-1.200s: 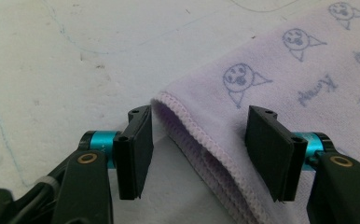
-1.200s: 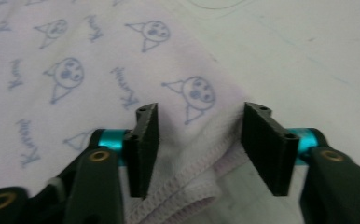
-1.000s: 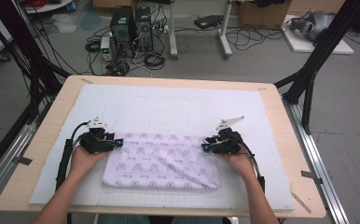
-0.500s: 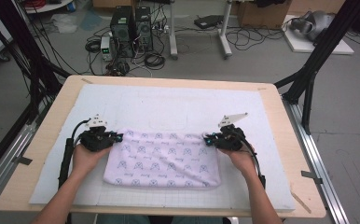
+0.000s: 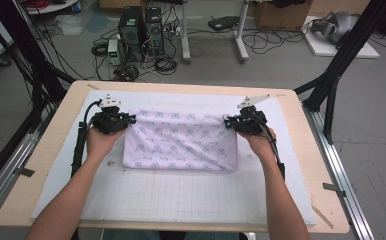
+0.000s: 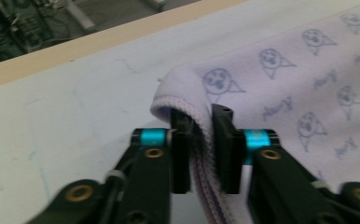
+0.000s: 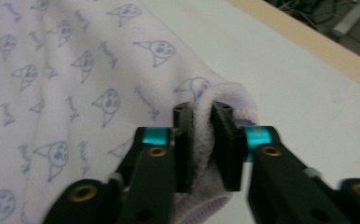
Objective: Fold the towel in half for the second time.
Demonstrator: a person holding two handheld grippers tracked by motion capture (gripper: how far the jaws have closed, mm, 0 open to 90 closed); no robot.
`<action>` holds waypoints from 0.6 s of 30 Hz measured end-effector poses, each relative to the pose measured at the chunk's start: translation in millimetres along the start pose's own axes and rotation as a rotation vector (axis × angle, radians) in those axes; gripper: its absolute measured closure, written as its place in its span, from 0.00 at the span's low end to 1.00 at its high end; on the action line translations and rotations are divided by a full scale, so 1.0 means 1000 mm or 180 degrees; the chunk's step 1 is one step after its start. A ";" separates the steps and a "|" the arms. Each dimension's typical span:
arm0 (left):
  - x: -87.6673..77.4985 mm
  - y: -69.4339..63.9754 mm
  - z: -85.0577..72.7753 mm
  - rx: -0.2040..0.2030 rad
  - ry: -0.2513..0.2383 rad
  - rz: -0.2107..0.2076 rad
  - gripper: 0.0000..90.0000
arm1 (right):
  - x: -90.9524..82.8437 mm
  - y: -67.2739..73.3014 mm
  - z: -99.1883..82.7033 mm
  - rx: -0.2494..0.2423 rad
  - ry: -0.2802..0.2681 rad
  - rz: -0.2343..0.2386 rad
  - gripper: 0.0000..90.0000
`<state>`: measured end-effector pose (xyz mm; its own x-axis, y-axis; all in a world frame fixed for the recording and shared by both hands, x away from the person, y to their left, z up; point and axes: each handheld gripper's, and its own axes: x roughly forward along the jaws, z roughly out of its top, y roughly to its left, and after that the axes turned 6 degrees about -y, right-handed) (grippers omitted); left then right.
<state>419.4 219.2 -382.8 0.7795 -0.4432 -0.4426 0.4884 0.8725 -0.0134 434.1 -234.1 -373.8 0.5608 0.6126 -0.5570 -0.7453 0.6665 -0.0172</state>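
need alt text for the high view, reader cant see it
A person holds a pale lilac printed cloth by its two far corners, pinched in the left hand-held gripper and the right hand-held gripper. It lies folded on a white gridded mat covering a light wooden table.

Left claw (image 5: 131, 119) and right claw (image 5: 227, 121) facing inward, jaws pinched narrow, just reopened slightly, forearms outstretched

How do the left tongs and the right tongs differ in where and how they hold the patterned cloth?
The left tongs grip the cloth at its far left corner; the right tongs grip its far right corner. The left tongs pinch a stitched hem edge, while the right tongs pinch a bunched fold. Both are closed on the cloth's rim, with their jaws having just reopened slightly.
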 end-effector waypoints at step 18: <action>-0.028 -0.041 -0.071 0.0538 0.0645 -0.0662 0.76 | 0.005 0.048 -0.057 0.0223 0.0413 0.0288 0.80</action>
<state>349.5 210.0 -433.0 0.5707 -0.5435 -0.6156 0.7003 0.7136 0.0193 380.7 -223.8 -424.5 0.4379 0.6145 -0.6562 -0.7610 0.6420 0.0933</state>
